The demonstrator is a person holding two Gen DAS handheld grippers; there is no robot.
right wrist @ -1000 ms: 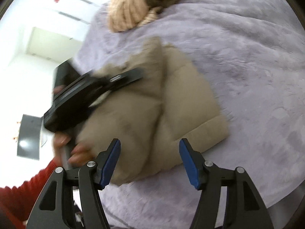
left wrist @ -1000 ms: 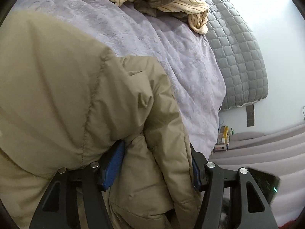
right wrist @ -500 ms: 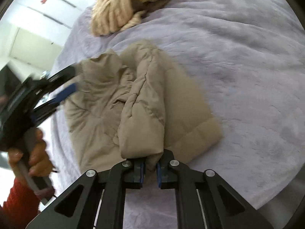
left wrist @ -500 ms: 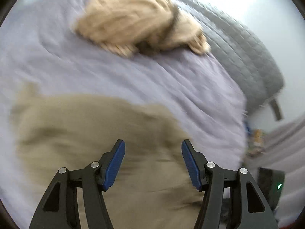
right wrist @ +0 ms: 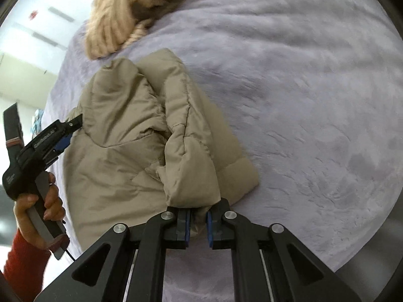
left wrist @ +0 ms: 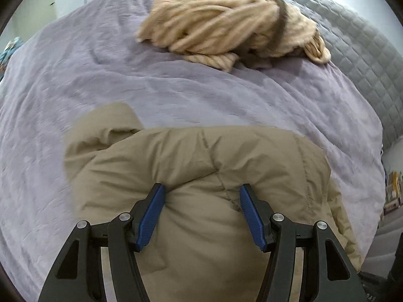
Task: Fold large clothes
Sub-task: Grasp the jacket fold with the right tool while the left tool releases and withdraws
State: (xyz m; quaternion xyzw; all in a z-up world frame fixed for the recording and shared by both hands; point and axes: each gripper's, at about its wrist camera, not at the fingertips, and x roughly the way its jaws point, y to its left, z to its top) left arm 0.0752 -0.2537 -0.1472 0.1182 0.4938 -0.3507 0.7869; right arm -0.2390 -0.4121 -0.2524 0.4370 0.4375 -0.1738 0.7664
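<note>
Jacket (right wrist: 121,151) lies bunched on the bed (right wrist: 314,100); right hand-held gripper (right wrist: 197,224) pinches its sleeve to fold it, left hand-held gripper (left wrist: 201,214) is spread over the fabric.

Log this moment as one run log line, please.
step: folding tan puffer jacket | right claw: shut on jacket edge | left claw: open over jacket | surface: lilac bedspread | nearby: cream striped garment
</note>
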